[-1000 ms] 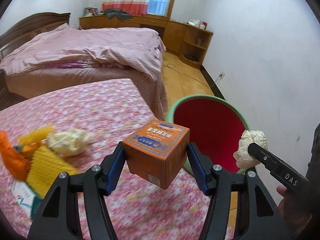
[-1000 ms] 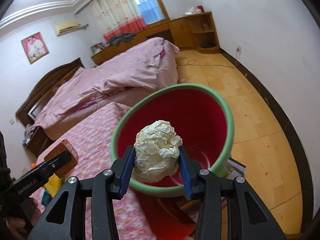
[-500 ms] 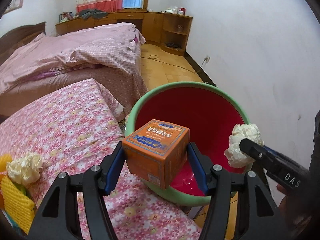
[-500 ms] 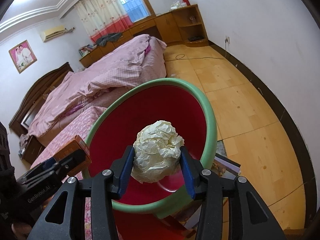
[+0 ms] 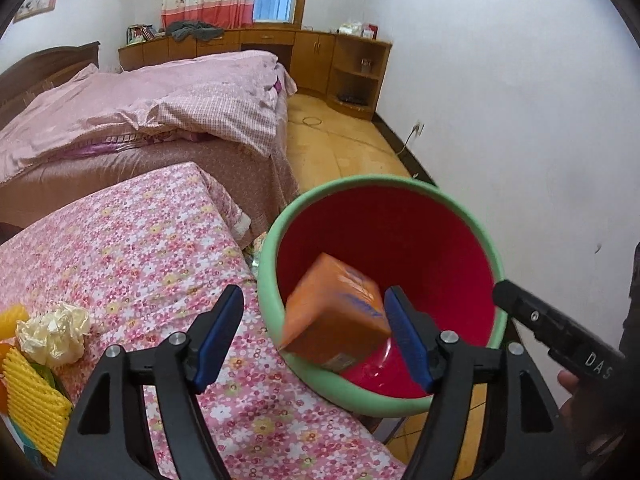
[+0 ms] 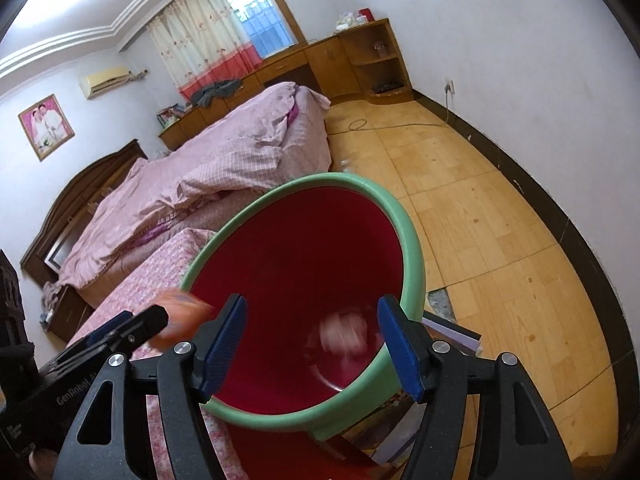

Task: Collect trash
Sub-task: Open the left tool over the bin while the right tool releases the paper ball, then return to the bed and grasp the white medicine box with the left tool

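A red bin with a green rim [image 5: 460,208] [image 6: 412,236] stands beside the flowered bed. My left gripper [image 5: 314,334] is open over the bin's near rim; the orange box [image 5: 336,316] is loose between its fingers, tilted and blurred, falling into the bin. It shows as an orange blur in the right wrist view [image 6: 180,316]. My right gripper [image 6: 312,344] is open above the bin; the crumpled paper ball [image 6: 346,332] is a blur inside the bin below it. The right gripper's side shows in the left wrist view [image 5: 560,340].
On the flowered bedspread [image 5: 132,248] at the left lie another crumpled paper ball [image 5: 54,334] and yellow foam netting [image 5: 28,396]. A pink bed [image 5: 140,116] lies beyond. Books [image 6: 452,332] lie under the bin on the wooden floor [image 6: 480,216]. A white wall is at the right.
Both grippers have opened over the bin. The orange box has left the left gripper and the paper ball has left the right gripper; both are dropping into the bin.
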Demonstrator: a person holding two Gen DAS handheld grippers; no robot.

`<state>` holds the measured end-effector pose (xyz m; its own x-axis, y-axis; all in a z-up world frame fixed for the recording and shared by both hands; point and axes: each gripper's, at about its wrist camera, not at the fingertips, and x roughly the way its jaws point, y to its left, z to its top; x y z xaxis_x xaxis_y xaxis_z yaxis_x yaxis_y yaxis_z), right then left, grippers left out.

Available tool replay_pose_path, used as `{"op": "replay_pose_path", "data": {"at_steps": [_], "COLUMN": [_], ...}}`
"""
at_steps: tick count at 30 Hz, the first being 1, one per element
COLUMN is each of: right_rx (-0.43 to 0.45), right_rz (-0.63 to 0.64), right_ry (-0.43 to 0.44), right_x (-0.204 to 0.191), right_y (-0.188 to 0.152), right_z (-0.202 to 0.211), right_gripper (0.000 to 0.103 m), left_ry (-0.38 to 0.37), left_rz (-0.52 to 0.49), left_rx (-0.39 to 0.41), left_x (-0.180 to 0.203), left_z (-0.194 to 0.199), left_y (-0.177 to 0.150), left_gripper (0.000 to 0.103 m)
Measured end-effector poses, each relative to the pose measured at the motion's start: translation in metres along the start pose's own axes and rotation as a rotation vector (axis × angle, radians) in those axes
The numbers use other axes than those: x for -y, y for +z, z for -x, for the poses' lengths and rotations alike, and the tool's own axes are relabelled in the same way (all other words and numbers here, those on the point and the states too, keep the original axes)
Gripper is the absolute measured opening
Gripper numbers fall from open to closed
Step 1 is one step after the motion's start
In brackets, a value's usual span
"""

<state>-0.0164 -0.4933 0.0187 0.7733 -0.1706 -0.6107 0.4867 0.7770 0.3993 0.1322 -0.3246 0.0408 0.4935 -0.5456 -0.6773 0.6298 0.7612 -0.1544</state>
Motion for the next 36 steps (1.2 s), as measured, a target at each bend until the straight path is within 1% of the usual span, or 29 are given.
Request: {"op": "replay_pose_path", "data": {"at_steps": [8,13,22,25,30,33,36], "right_rx": [0.004,0.0,-0.039,-0.056,-0.082,-0.093,-0.111], "right_rz": [0.007,-0.002,0.011,0.023,0.057,0.083,0.102], "right_ry": [0.006,0.019,0.076,0.094,0.116,0.129,0.139], "right_x": [-0.007,-0.011,-0.027,-0.036,-0.053,-0.063,-0.073], "right_y": [-0.003,-0.009,-0.03,-0.038,-0.05,-0.056,-0.063], "right_z": [0.016,0.025,0.032,0.034,0.037,0.04,0.04], "right_gripper": [0.069,0.069,0.069,0.069,0.069,0.069,0.069], "left_ry": [-0.004,0.007,0.068,0.104,0.15,0.198,0.221], "left_rz": [0.023,0.039,0.084,0.094,0.137,0.159,0.204], "left_rx": [0.044,0.053,0.07,0.067,0.078,0.079,0.077], "left_x": [-0.001,-0.006,-0.027,-0.036,-0.057,-0.071,-0.089], "left_z": [0.028,0.048,0.093,0.107,0.13,0.138,0.146], "left_y": [0.004,0.002,-0.02,-0.031,-0.047,-0.058,-0.069], "left_gripper": [0.073,0.073,0.073,0.073,0.073,0.073,0.073]}}
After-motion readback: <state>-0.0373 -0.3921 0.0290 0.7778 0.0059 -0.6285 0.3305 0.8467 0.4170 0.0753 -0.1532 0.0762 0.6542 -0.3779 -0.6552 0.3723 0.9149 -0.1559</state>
